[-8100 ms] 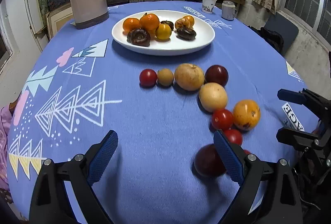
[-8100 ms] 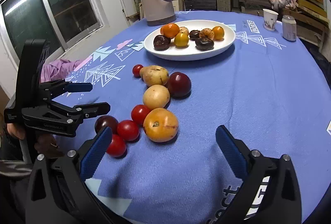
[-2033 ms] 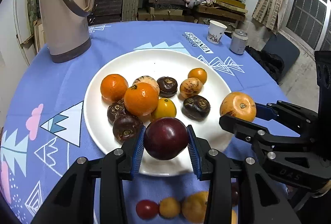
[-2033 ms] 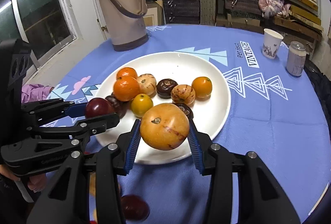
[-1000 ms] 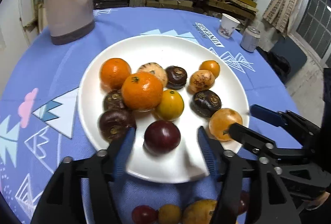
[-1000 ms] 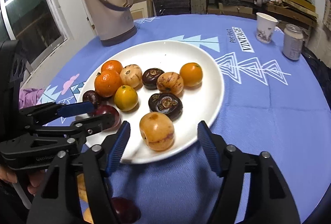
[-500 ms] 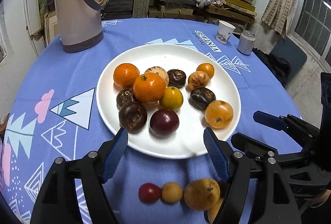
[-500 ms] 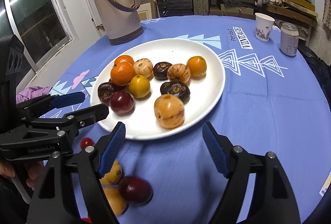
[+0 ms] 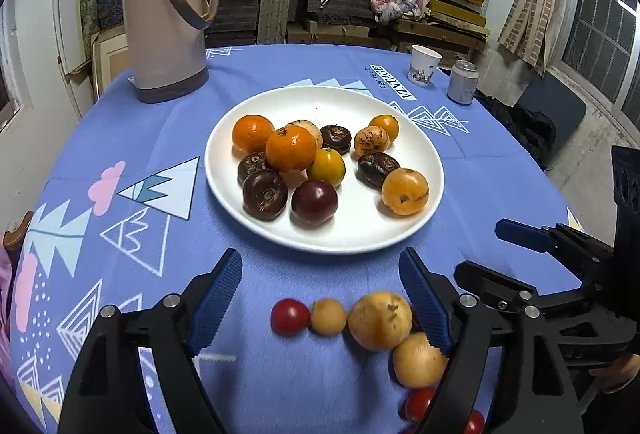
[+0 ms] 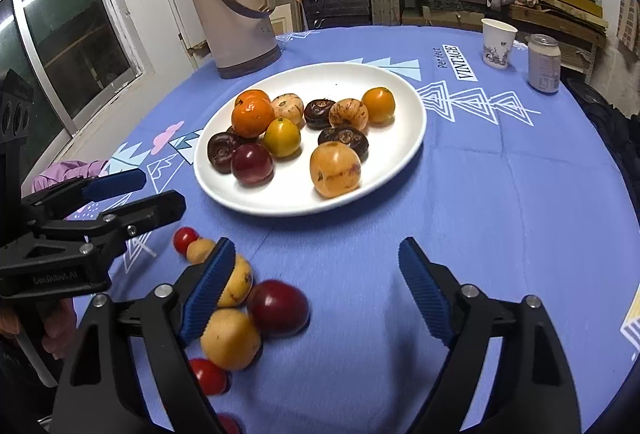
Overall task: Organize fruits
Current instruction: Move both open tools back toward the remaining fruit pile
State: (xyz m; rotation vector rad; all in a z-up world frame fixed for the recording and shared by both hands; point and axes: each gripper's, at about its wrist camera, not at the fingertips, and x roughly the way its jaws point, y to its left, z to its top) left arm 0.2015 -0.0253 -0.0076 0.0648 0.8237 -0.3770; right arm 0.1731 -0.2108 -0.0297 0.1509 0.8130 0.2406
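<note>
A white plate (image 9: pixel 424 226) (image 10: pixel 404 149) holds several fruits, among them a dark red plum (image 9: pixel 314 202) (image 10: pixel 252 163) and a large orange fruit (image 9: pixel 405 191) (image 10: pixel 335 169). Loose on the blue cloth near me lie a cherry tomato (image 9: pixel 290 316) (image 10: pixel 185 238), a small yellow fruit (image 9: pixel 328 317), two tan pears (image 9: pixel 379 320) (image 10: pixel 230 338), a red plum (image 10: pixel 278 308) and more tomatoes (image 9: pixel 418 402). My left gripper (image 9: pixel 320 310) is open and empty, above the loose fruit. My right gripper (image 10: pixel 310 294) is open and empty, right of them.
A tall beige thermos (image 9: pixel 166 9) (image 10: pixel 232 1) stands behind the plate at the left. A paper cup (image 9: pixel 425 65) (image 10: pixel 498 42) and a can (image 9: pixel 462 86) (image 10: pixel 543 62) stand at the far right. Shelves with stacked boards line the back wall.
Both grippers let go of their fruit onto the plate, the plum from the left and the orange fruit from the right. Both have pulled back towards the loose fruit.
</note>
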